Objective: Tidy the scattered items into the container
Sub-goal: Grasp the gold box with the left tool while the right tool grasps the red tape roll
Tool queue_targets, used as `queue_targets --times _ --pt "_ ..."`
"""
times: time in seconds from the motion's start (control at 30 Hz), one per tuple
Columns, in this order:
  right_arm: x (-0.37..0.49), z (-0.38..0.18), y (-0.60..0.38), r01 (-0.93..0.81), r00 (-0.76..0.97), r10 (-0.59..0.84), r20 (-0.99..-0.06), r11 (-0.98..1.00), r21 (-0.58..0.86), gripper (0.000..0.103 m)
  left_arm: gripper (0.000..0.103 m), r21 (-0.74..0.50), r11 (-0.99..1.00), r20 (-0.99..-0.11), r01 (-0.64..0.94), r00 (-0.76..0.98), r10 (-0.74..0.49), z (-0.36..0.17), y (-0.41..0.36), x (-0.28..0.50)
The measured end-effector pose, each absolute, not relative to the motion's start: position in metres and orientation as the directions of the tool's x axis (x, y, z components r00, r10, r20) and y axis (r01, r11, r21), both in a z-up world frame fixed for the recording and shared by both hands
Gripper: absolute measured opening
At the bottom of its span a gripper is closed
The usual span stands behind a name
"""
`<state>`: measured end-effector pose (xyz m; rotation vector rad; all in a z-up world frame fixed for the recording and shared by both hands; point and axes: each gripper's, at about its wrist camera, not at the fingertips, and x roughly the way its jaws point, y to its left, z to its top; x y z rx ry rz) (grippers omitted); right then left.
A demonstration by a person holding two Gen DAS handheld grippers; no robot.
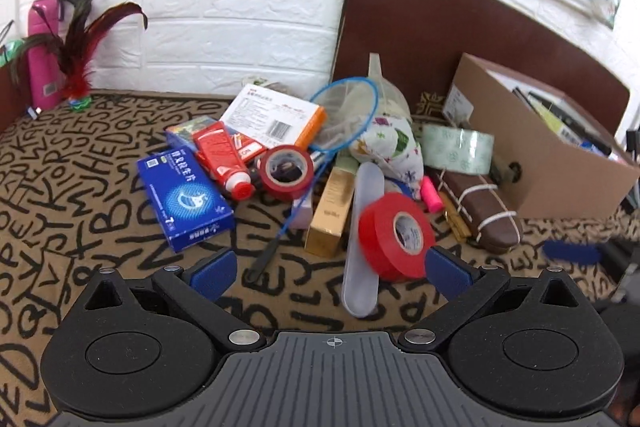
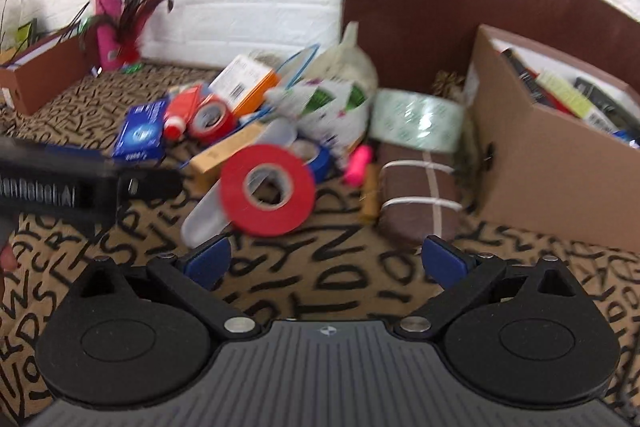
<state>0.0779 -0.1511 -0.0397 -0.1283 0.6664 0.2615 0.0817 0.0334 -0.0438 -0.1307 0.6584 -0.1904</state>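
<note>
Left hand-held gripper [image 1: 332, 273] jaws spread wide, gripping nothing; right hand-held gripper [image 2: 325, 261] likewise wide, empty. Just ahead: red tape roll [image 1: 394, 235] on edge against clear plastic case [image 1: 362, 239] on lettered tabletop [image 1: 80, 187]. Beyond: blue box [image 1: 184, 199], clear tape roll [image 1: 458, 148]. Far right: cardboard box [image 1: 560, 163], part-filled.

Tablecloth [image 1: 80, 187]: black hand-drawn capital letters all over, no words made out. Blue box [image 1: 184, 195]: white Chinese characters on top, too small to read; a "7" near its lower corner. White-and-orange box [image 1: 276, 117]: barcode, print illegible. Red pack [image 1: 250, 149]: "NO" partly visible. Black bar [image 2: 60, 187], right-wrist view: blurred lettering ending "AI".
</note>
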Motion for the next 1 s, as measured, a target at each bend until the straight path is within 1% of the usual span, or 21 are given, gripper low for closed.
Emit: queue_targets --times 0.07,0.17,0.27,0.33,0.37,0.4,0.47,0.53,0.6,0.73,0.83,0.9,0.93,0.97,1.0 --pt "0.079 -0.042 -0.147 -0.275 0.757 0.185 -0.626 0.960 -0.049 0.096 0.103 -0.187 0.973 -0.588 0.134 0.778 -0.220 -0.044 0.034 0.088" --pt "0.084 -0.041 -0.148 -0.246 0.765 0.166 -0.622 0.968 -0.044 0.089 0.096 -0.198 0.971 -0.590 0.131 0.775 -0.225 -0.047 0.035 0.102" --pt "0.093 -0.041 -0.151 -0.228 0.763 0.164 -0.625 0.974 -0.022 0.081 0.087 -0.227 0.966 -0.604 0.126 0.760 -0.241 -0.054 0.039 0.116" --pt "0.099 -0.041 -0.151 -0.227 0.760 0.170 -0.627 0.974 -0.011 0.077 0.079 -0.246 0.960 -0.610 0.137 0.747 -0.263 -0.056 0.041 0.126" --pt "0.102 -0.042 -0.150 -0.231 0.759 0.176 -0.627 0.973 -0.007 0.073 0.076 -0.252 0.957 -0.616 0.145 0.739 -0.274 -0.058 0.041 0.131" --pt "0.105 -0.042 -0.149 -0.237 0.757 0.182 -0.628 0.971 -0.004 0.069 0.072 -0.253 0.955 -0.623 0.151 0.730 -0.281 -0.060 0.040 0.135" --pt "0.111 -0.044 -0.146 -0.252 0.752 0.196 -0.629 0.968 0.000 0.065 0.067 -0.246 0.954 -0.630 0.170 0.720 -0.290 -0.062 0.036 0.142" --pt "0.117 -0.046 -0.143 -0.265 0.746 0.204 -0.634 0.964 -0.001 0.063 0.059 -0.219 0.958 -0.639 0.184 0.716 -0.283 -0.065 0.032 0.147" --pt "0.122 -0.049 -0.141 -0.273 0.740 0.210 -0.639 0.962 -0.001 0.060 0.054 -0.210 0.959 -0.652 0.190 0.704 -0.282 -0.069 0.030 0.154" --pt "0.132 -0.050 -0.140 -0.285 0.740 0.234 -0.630 0.958 0.020 0.058 0.051 -0.236 0.953 -0.661 0.192 0.687 -0.302 -0.076 0.031 0.162" --pt "0.142 -0.056 -0.137 -0.296 0.724 0.248 -0.644 0.954 0.034 0.051 0.050 -0.224 0.954 -0.655 0.197 0.694 -0.297 -0.076 0.027 0.165" --pt "0.146 -0.060 -0.135 -0.305 0.716 0.263 -0.647 0.951 0.049 0.042 0.048 -0.227 0.954 -0.653 0.198 0.695 -0.300 -0.076 0.026 0.168" --pt "0.147 -0.061 -0.135 -0.310 0.707 0.278 -0.651 0.948 0.068 0.038 0.036 -0.226 0.954 -0.654 0.198 0.695 -0.300 -0.076 0.026 0.168" --pt "0.148 -0.062 -0.136 -0.315 0.695 0.295 -0.655 0.945 0.091 0.032 0.030 -0.230 0.952 -0.654 0.201 0.692 -0.304 -0.076 0.026 0.168" --pt "0.148 -0.062 -0.136 -0.317 0.687 0.306 -0.660 0.942 0.107 0.030 0.026 -0.237 0.950 -0.656 0.203 0.688 -0.311 -0.076 0.027 0.168"
